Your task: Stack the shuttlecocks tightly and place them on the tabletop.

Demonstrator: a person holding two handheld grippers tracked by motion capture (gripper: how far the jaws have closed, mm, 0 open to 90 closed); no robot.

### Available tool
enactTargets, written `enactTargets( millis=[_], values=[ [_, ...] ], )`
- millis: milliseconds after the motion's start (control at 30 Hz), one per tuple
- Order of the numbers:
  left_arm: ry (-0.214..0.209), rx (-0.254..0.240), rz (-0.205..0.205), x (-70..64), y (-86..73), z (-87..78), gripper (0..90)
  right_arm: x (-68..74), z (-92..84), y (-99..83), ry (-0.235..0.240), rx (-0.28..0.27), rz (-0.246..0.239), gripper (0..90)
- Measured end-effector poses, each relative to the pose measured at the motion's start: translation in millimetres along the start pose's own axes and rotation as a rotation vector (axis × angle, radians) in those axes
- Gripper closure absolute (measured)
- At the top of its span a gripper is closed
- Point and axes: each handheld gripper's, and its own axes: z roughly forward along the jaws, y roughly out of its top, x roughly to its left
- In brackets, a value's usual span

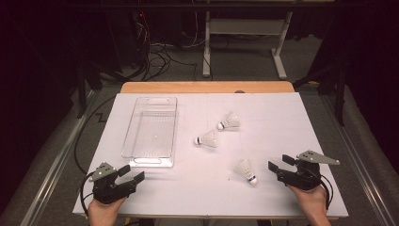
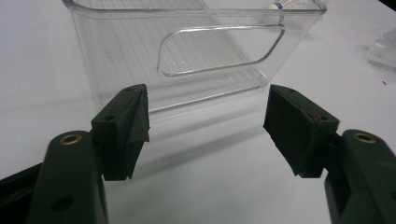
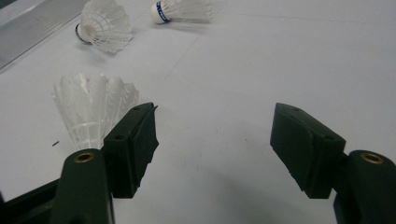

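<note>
Hands low at the table's (image 1: 282, 117) near edge, both grippers' jaws apart, empty.

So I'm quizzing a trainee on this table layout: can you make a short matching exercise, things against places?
Things:
1. clear tray
2. nearest shuttlecock
3. left gripper
4. right gripper

Places:
a. near right corner, jaws open
b. left half of the table
c. near left corner, facing the tray
d. just left of the right gripper

Pairs: 1-b, 2-d, 3-c, 4-a
</note>
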Motion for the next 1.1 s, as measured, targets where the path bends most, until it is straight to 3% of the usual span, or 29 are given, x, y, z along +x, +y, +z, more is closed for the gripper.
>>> enactTargets(
  millis=[367, 1100],
  values=[
    [-0.008, -0.004, 0.002, -0.2, 0.6, -0.6, 31.7, 7.0, 12.6, 9.7, 0.026, 0.012, -0.002, 33.1],
    [-0.009, -0.002, 0.005, -0.5, 0.6, -0.9, 31.8, 10.5, 27.1, 25.9, 0.033, 0.020, -0.012, 35.1]
  ],
)
